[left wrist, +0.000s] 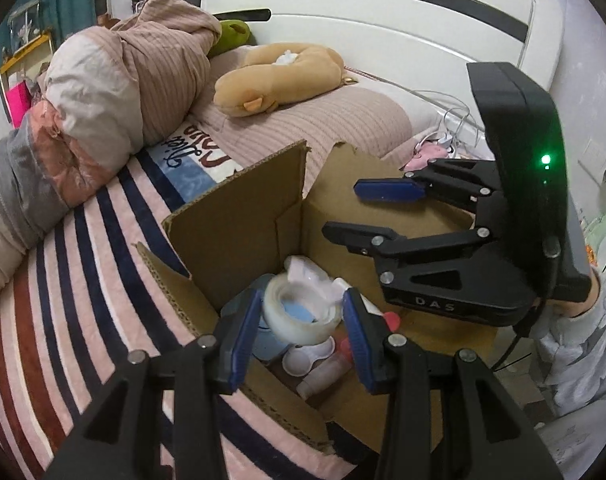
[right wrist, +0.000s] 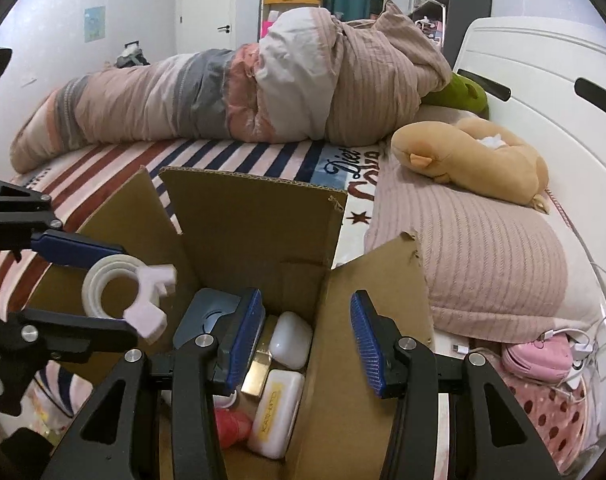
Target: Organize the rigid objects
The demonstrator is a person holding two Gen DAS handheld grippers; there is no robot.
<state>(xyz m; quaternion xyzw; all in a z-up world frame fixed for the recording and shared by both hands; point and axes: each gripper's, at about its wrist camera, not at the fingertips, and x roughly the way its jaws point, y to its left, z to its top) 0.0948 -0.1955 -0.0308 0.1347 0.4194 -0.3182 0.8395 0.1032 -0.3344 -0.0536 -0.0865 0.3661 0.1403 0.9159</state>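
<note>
Above the open cardboard box (right wrist: 259, 220) on the bed (right wrist: 483, 256), the left claw (right wrist: 103, 300) grips a tape roll (right wrist: 107, 292); the right claw (right wrist: 307, 344) hovers released, holding nothing.

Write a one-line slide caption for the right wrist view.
Left gripper holds a tape dispenser above the cardboard box; right gripper open.

You see the clear tape roll (left wrist: 301, 312) with its white dispenser handle, apparently between your left claw's pads, above the open cardboard box (left wrist: 239, 224) of small toiletries.
</note>
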